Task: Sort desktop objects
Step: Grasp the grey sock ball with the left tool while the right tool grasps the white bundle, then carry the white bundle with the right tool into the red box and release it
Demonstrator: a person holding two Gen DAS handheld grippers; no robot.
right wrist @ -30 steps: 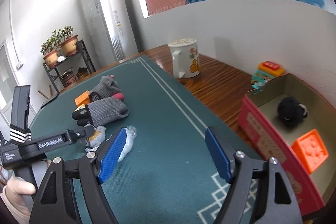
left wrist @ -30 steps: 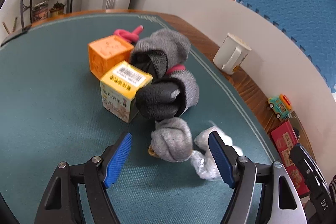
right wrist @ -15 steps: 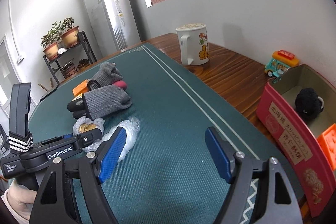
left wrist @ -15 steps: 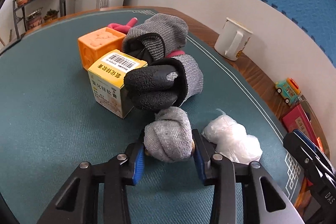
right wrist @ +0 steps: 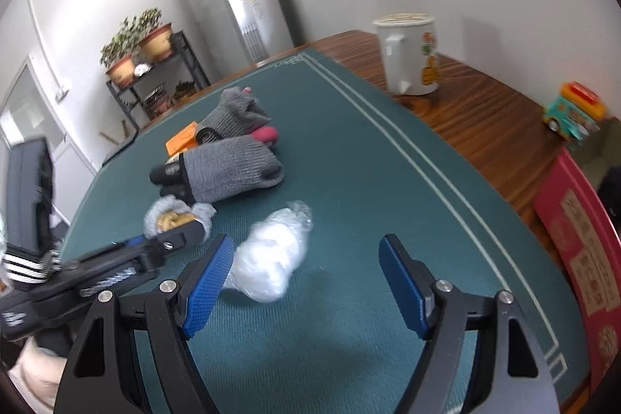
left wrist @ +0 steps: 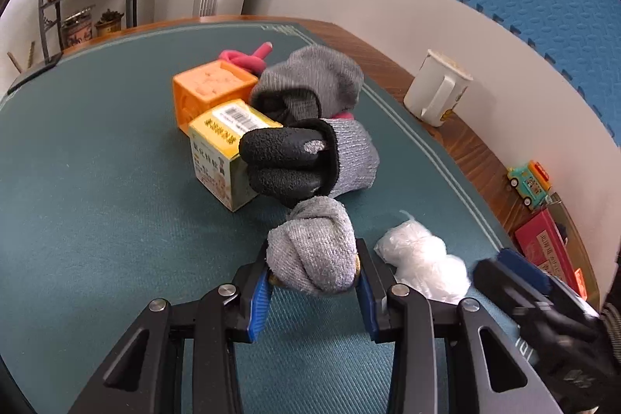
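My left gripper (left wrist: 313,291) is shut on a grey sock ball (left wrist: 312,251), low over the green mat; it also shows in the right wrist view (right wrist: 176,216). Behind it lie a grey and black glove (left wrist: 310,158), a yellow box (left wrist: 227,146), an orange cube (left wrist: 211,92) and a second grey glove (left wrist: 310,84). A crumpled white plastic bag (left wrist: 423,260) lies right of the sock ball. My right gripper (right wrist: 306,282) is open and empty, just in front of that bag (right wrist: 271,258).
A white mug (right wrist: 409,53) stands on the wooden table edge (right wrist: 485,119). A toy bus (right wrist: 574,113) sits beside a red box (right wrist: 582,258) at the right. A pink item (left wrist: 248,59) lies behind the orange cube.
My left gripper closed on the grey sock ball after straddling it open. My right gripper moved left towards the white bag and stays open.
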